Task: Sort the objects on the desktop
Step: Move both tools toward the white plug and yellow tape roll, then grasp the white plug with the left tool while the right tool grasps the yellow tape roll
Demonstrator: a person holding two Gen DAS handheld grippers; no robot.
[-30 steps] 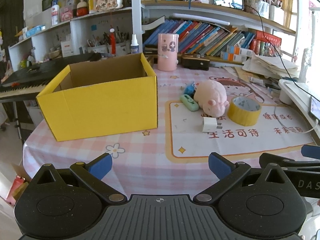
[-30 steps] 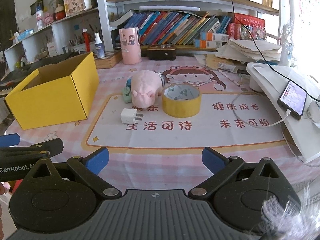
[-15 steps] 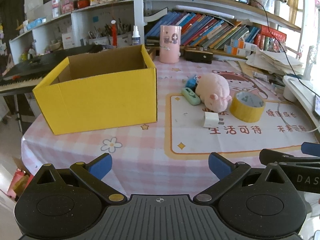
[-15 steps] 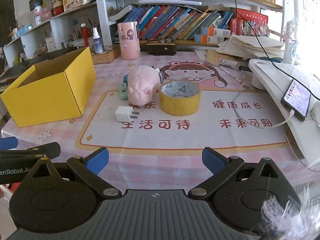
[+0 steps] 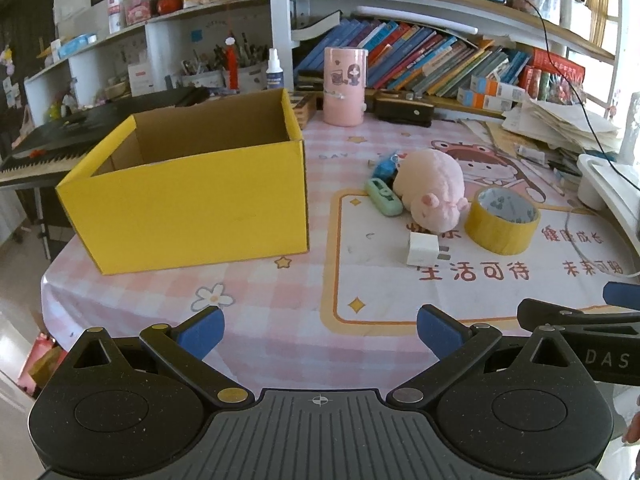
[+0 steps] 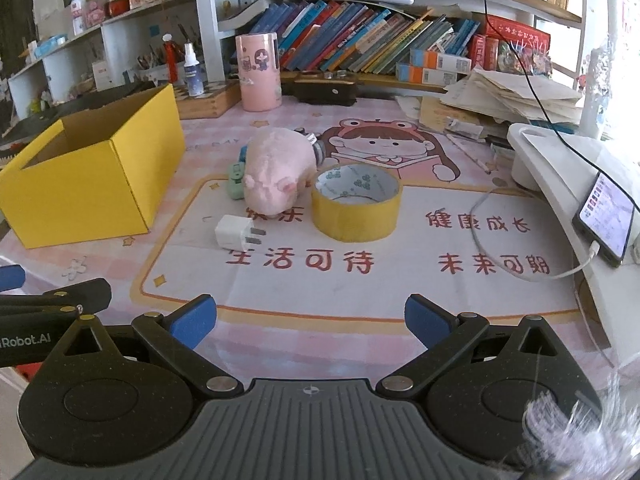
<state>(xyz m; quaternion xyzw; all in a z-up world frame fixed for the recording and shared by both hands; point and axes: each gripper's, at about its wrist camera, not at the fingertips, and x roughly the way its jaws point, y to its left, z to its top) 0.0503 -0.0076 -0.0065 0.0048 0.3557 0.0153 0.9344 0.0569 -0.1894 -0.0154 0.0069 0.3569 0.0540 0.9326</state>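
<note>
An open yellow cardboard box [image 5: 192,200] [image 6: 92,184] stands on the left of the pink checked table, and I see nothing inside it. To its right lie a pink plush pig [image 5: 434,186] [image 6: 278,170], a yellow tape roll [image 5: 502,220] [image 6: 356,202], a white charger plug [image 5: 424,249] [image 6: 234,232], a mint green case [image 5: 383,196] [image 6: 235,184] and a small blue item [image 5: 385,166]. My left gripper [image 5: 320,332] hangs open over the near table edge. My right gripper [image 6: 310,320] is open too, well short of the plug and tape.
A pink cylinder [image 5: 345,86] [image 6: 258,73] and a dark case [image 6: 324,90] stand at the back before shelves of books. A white stand [image 6: 560,168] with a charging phone [image 6: 608,216] and cable lies right. A keyboard [image 5: 44,148] sits left of the table.
Both views have shifted slightly; the objects sit lower and a little larger in frame, so both grippers have crept forward. Both remain open and nothing on the table has moved.
</note>
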